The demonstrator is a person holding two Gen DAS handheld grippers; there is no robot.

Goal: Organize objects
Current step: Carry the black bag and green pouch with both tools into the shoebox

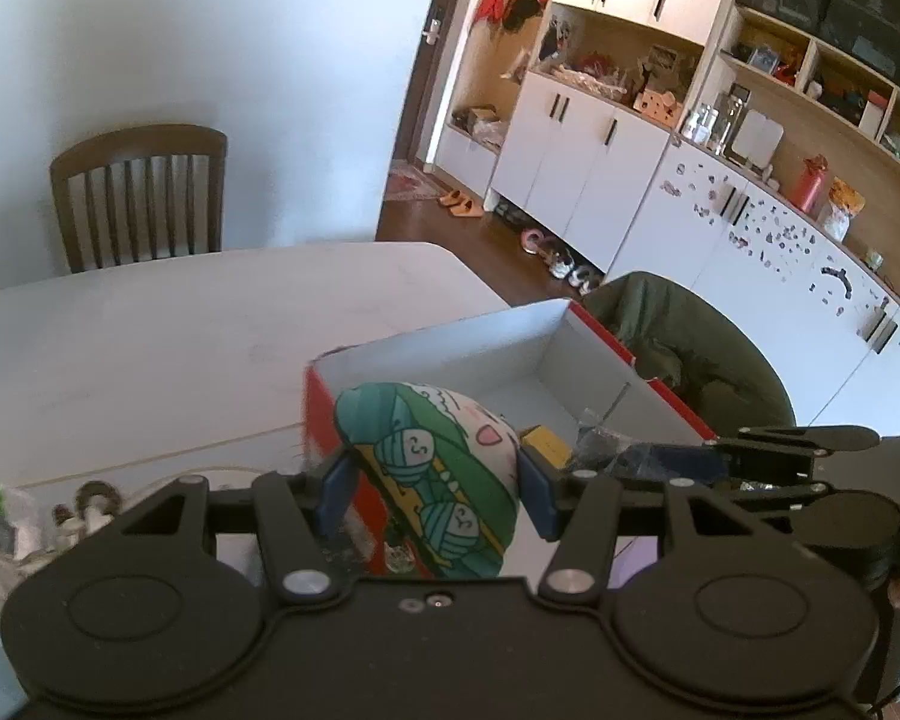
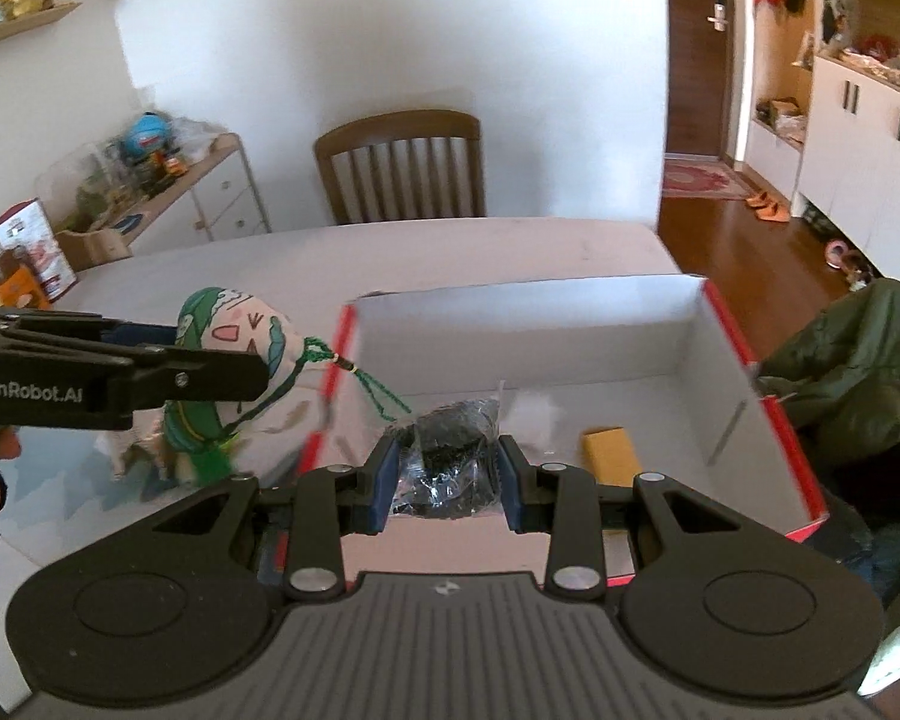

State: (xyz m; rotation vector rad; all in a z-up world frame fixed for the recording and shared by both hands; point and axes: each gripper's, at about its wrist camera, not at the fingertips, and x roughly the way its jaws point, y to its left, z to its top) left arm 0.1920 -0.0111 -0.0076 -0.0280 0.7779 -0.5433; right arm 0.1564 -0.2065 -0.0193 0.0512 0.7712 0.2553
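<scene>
My left gripper is shut on a stuffed cloth pouch printed green and white, held at the near-left corner of the red box. The right wrist view shows that pouch just left of the box's red edge, with a green tassel cord trailing over it. My right gripper is shut on a crinkly bag of black items, held over the white inside of the box. A yellow block lies on the box floor. The right gripper appears at the right in the left wrist view.
The white table has a wooden chair behind it. A green jacket hangs on a chair right of the box. Small clutter lies at the table's left. White cabinets line the far wall.
</scene>
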